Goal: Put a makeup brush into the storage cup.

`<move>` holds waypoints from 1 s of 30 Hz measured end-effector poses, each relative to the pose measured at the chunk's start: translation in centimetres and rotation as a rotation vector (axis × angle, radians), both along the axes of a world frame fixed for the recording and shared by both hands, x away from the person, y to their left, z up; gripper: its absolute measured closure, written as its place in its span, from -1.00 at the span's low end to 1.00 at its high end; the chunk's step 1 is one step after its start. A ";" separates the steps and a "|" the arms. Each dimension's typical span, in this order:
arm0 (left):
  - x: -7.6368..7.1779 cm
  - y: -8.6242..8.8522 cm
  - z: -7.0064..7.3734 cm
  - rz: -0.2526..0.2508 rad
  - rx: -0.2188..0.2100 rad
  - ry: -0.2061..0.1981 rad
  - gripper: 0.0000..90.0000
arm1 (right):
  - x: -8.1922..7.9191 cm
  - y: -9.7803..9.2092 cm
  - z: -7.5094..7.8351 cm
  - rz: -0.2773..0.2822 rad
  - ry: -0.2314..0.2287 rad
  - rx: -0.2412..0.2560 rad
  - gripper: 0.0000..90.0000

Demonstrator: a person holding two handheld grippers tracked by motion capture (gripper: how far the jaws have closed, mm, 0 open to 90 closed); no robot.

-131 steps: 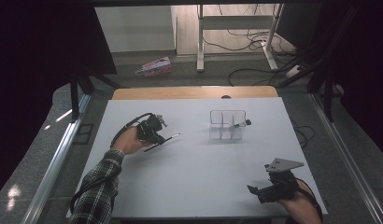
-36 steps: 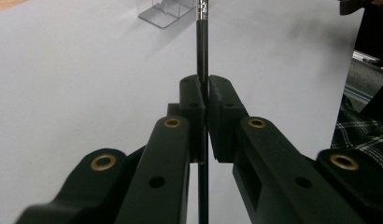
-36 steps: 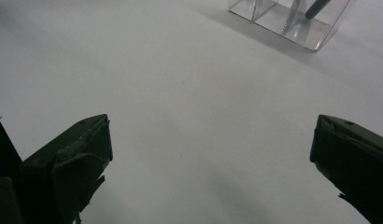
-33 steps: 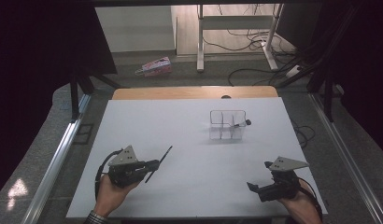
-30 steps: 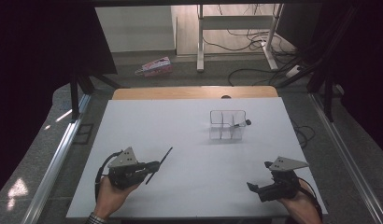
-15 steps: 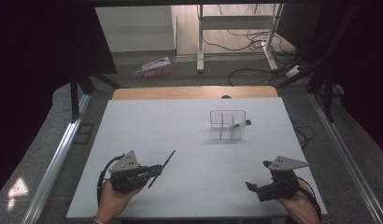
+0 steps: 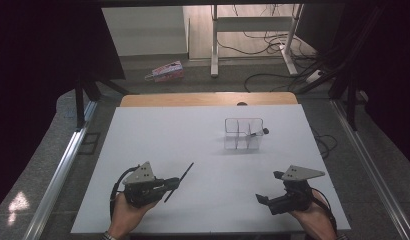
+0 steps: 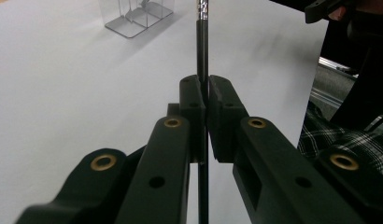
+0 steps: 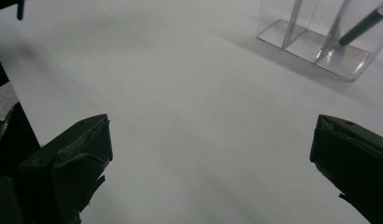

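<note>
L tool (image 7: 169,184) pinches a pen (image 7: 179,175) near its lower end, most of it sticking out ahead. R tool (image 7: 265,199) gapes wide, idle. Risk: pen pivots in grip, misses holder (image 7: 243,134) slot far ahead, or knocks it over w/ tip.

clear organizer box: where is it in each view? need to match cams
High view: clear organizer box right of centre, far half of the white table.
Left gripper view: top edge, left of the pen clamped in the left gripper.
Right gripper view: top right corner.
Shared landmark: the white table.
</note>
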State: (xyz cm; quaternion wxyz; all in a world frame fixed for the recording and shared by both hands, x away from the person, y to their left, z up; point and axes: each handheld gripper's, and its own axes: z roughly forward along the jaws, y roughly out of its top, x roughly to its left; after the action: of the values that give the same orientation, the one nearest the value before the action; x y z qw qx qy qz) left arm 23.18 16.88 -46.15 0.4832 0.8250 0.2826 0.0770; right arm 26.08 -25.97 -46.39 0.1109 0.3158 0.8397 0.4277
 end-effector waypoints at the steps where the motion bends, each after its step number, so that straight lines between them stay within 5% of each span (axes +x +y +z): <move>1: 0.0 -0.1 0.0 0.000 -0.004 0.001 0.91 | 0.0 0.2 0.1 0.004 0.004 0.006 -1.00; 17: 0.2 -1.3 -0.1 -0.020 -0.010 0.002 0.91 | 0.5 2.8 0.5 0.068 0.058 0.124 -1.00; 30: 0.7 -2.6 -0.5 -0.051 -0.006 0.015 0.91 | 1.4 4.7 0.6 0.059 0.071 0.182 -1.00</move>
State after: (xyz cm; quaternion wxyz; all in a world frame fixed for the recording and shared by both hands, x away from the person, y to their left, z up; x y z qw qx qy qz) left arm 23.91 14.27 -46.63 0.4856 0.8309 0.2655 0.0578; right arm 27.44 -21.29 -45.81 0.0394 0.3145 0.8098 0.4937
